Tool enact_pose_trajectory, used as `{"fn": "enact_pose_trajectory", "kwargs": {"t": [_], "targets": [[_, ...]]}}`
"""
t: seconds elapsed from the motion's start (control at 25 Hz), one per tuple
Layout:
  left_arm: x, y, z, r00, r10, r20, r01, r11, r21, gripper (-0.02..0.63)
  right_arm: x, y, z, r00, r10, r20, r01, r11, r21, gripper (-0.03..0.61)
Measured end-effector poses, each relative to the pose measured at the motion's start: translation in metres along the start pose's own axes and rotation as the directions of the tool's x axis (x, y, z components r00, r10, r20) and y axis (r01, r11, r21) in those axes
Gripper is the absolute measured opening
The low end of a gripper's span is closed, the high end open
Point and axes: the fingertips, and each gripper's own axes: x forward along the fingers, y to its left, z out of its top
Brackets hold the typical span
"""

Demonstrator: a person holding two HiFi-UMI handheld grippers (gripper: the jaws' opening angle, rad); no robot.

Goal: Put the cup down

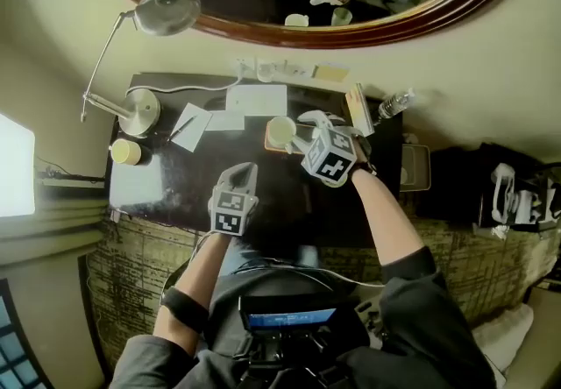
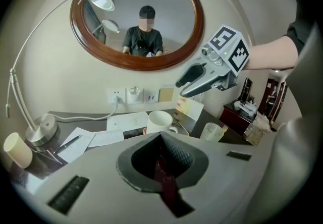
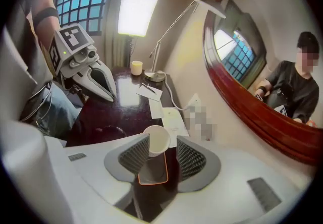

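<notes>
A white paper cup [image 1: 280,130] stands upright on an orange-edged coaster [image 1: 271,147] at the back of the dark desk [image 1: 175,190]. My right gripper [image 1: 302,133] hangs in the air above it. In the right gripper view the cup [image 3: 157,140] shows from above in the gap between the jaws, over the coaster [image 3: 153,172], and the pads [image 3: 132,156] do not touch it. The left gripper view shows the same cup [image 2: 159,122] on the desk with the right gripper [image 2: 184,87] well above it. My left gripper [image 1: 245,172] is shut and empty, nearer the desk's front.
A desk lamp [image 1: 138,111] and a cream cup [image 1: 125,152] stand at the left end. Papers [image 1: 256,100] and a pen [image 1: 181,127] lie toward the back. A clear tumbler [image 2: 213,131] stands right of the cup, and a water bottle [image 1: 394,103] lies at the right end. A round mirror [image 1: 351,28] hangs behind.
</notes>
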Motion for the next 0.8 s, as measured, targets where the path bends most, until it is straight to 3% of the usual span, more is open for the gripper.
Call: {"fn": "enact_pose_trajectory", "kwargs": {"t": [0.16, 0.24, 0.36, 0.48, 0.64, 0.8], "targets": [[-0.011, -0.007, 0.013, 1.000, 0.011, 0.007, -0.011, 1.000, 0.004, 0.001, -0.039, -0.002, -0.030, 0.993, -0.105, 0.055, 0.094, 0.982, 0.166, 0.059], [-0.015, -0.010, 0.018, 1.000, 0.013, 0.013, -0.013, 1.000, 0.022, 0.001, -0.057, 0.001, -0.050, 0.987, -0.140, 0.075, 0.116, 0.958, 0.263, 0.014], [-0.017, -0.008, 0.026, 0.999, 0.030, 0.037, -0.032, 0.999, 0.043, 0.001, -0.083, 0.004, -0.082, 0.977, -0.192, 0.090, 0.140, 0.904, 0.405, 0.006], [-0.020, -0.013, 0.034, 0.999, 0.016, 0.036, -0.017, 0.999, 0.045, 0.001, -0.107, 0.007, -0.113, 0.957, -0.272, 0.101, 0.171, 0.811, 0.560, 0.006], [-0.016, -0.014, 0.036, 0.999, 0.009, 0.044, -0.011, 0.999, 0.052, 0.001, -0.129, 0.017, -0.162, 0.921, -0.379, 0.088, 0.191, 0.638, 0.746, 0.006], [-0.015, -0.019, 0.037, 0.999, -0.001, 0.048, -0.001, 0.999, 0.037, 0.001, -0.140, 0.032, -0.194, 0.903, -0.425, 0.063, 0.200, 0.545, 0.814, 0.006]]}}
